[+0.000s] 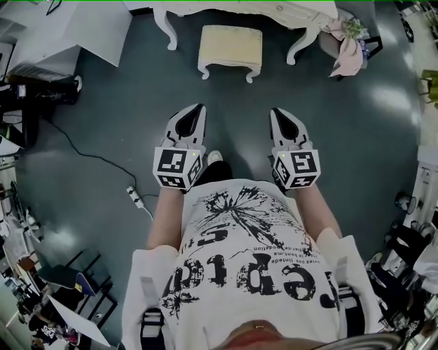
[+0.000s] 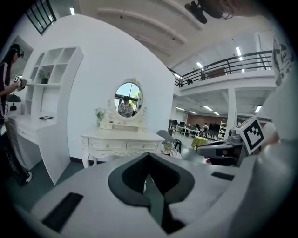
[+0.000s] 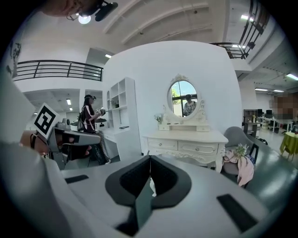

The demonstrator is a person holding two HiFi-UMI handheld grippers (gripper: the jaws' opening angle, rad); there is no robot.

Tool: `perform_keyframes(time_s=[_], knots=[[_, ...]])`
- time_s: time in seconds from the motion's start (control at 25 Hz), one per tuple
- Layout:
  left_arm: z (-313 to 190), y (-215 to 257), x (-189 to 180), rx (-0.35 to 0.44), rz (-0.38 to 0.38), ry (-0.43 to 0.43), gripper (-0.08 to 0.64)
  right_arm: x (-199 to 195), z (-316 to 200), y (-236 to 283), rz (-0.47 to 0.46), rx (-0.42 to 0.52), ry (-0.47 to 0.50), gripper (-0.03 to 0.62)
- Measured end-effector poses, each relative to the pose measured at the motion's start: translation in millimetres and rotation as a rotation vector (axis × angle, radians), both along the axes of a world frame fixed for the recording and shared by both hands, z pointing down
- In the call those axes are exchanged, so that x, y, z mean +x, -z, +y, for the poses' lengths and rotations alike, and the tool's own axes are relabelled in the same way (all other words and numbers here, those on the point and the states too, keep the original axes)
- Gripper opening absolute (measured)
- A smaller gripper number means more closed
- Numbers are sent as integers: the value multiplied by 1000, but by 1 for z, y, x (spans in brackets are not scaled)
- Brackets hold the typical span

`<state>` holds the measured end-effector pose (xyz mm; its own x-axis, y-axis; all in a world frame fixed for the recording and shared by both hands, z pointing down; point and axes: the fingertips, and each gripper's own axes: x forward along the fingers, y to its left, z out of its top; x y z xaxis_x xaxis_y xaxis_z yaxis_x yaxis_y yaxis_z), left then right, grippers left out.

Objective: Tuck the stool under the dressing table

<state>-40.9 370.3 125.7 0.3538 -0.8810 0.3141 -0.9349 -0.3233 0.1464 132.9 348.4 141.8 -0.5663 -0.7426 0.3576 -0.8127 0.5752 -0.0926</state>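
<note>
The cream-cushioned rectangular stool with white curved legs (image 1: 230, 49) stands on the grey floor (image 1: 109, 123) just in front of the white carved dressing table (image 1: 274, 10). It is centred between the table's front legs but mostly out in the open, so the tucking looks not yet begun. The person stands well back from it, holding the left gripper (image 1: 198, 113) and the right gripper (image 1: 277, 115) side by side at waist height and pointed at the stool, probably to line up a two-handed push or grasp. Both gripper views show each claw clenched with nothing between its jaws, the table and its oval mirror (image 3: 182, 97) straight ahead. A grey chair draped with pink cloth (image 1: 345, 42) sits just beside the table's right leg, and a white power strip (image 1: 135, 198) with its cord lies on the floor to the person's left. Neither lies on the stool's path. The next move likely calls for stepping closer.
</note>
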Motion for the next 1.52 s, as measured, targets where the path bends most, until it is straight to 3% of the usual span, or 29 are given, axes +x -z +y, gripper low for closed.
perform_keyframes(time_s=[0.16, 0.32, 0.84, 1.16, 1.52], knots=[[-49, -3, -33, -14, -21, -34, 20, -32, -45, 1, 0, -5, -36, 18], [-85, -18, -50, -41, -20, -15, 20, -51, -81, -5, 7, -2, -30, 18], [-232, -83, -23, -169, -25, 10, 20, -45, -255, -67, 4, -82, 26, 18], [-325, -171, -1, -260, -26, -5, 20, -48, -321, -185, 19, -269, 38, 18], [-365, -351, -13, -405, -2, -52, 20, -60, -353, -368, 100, -409, -46, 18]])
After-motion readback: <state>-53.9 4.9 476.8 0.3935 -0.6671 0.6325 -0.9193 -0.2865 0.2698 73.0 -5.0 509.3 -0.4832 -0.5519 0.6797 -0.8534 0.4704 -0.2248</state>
